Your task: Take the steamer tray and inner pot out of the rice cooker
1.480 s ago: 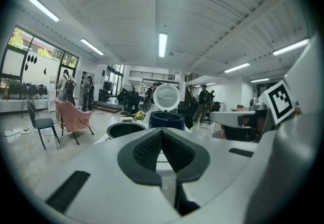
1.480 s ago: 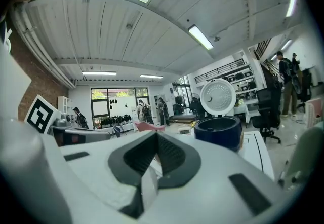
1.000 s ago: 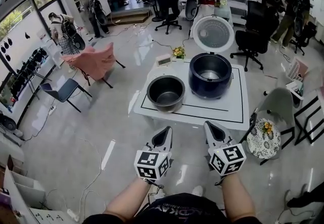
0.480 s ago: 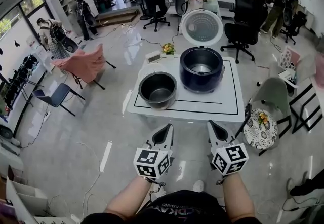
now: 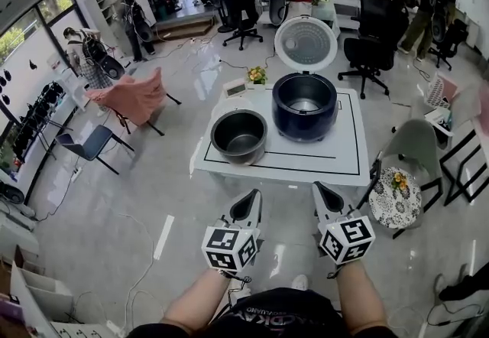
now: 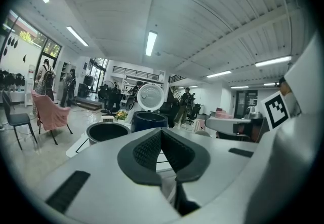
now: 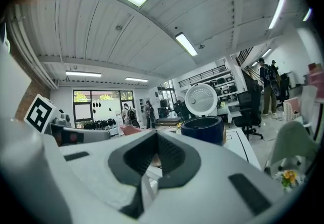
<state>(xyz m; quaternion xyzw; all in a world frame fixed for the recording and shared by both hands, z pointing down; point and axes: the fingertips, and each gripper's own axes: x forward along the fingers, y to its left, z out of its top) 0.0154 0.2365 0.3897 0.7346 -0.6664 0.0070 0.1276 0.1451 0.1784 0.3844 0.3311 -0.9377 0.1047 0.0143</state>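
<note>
Dark blue round rice cooker (image 5: 304, 134), white round lid (image 5: 306, 43) raised, standing on white rectangular desk (image 5: 321, 165). Dark grey metal inner pot (image 5: 239, 155): already out, upright and empty on the desk just left of the cooker, apart from it. Steamer tray: not identifiable in any view; pale glint down in the cooker's well, too small to name. Left tool (image 5: 250, 197) and right tool (image 5: 320, 191): jaws pressed together on nothing, well short of the desk. Judged: pot step done; tray unaccounted for, otherwise close to finished.
</note>
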